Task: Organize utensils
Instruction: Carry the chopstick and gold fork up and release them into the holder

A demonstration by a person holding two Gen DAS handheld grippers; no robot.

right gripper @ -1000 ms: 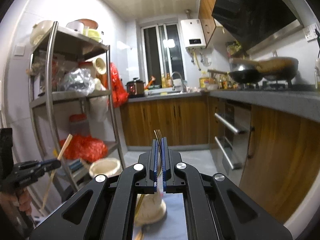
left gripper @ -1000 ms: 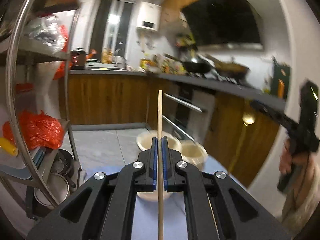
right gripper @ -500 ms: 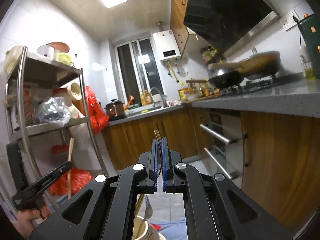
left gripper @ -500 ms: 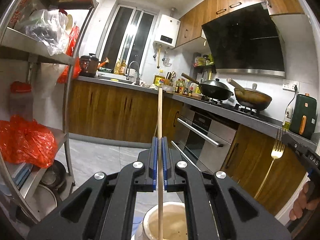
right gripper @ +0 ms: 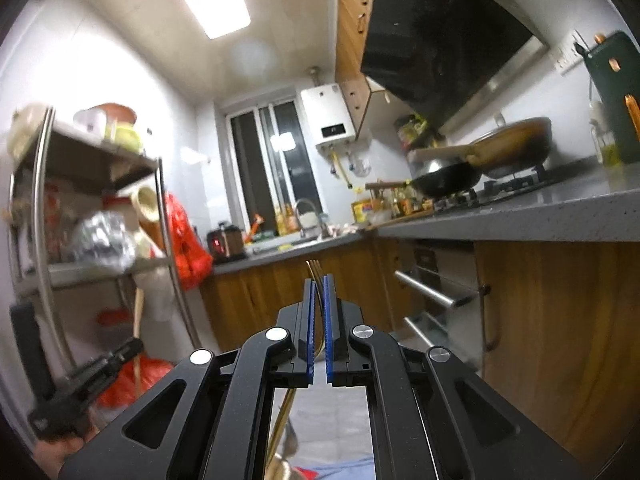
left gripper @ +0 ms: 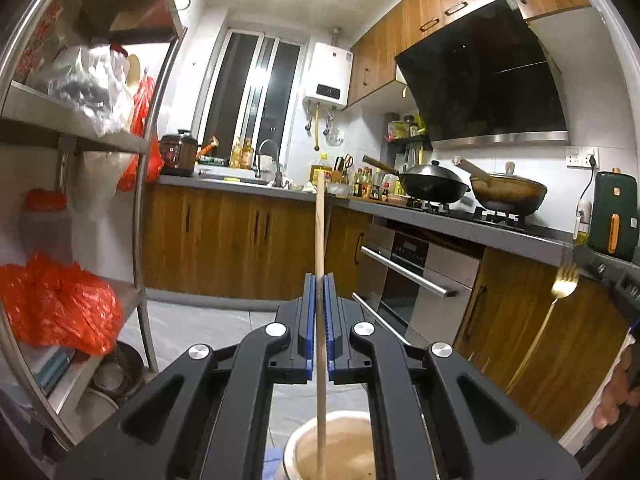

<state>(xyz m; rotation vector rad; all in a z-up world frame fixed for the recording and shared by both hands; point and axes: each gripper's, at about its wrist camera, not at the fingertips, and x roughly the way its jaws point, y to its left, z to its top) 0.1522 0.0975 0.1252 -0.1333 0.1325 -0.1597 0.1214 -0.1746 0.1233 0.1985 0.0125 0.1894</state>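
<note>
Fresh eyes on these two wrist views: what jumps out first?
The left gripper is shut on an upright wooden chopstick, its lower end over a beige container at the bottom of the view. The right gripper is shut on a gold fork, tines up. Behind them, two woks sit on the stove.

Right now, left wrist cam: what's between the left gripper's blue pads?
A wooden chopstick. The left gripper is shut on it; it stands upright, its lower end reaching into the cream holder below. Nothing else sits between the pads.
</note>
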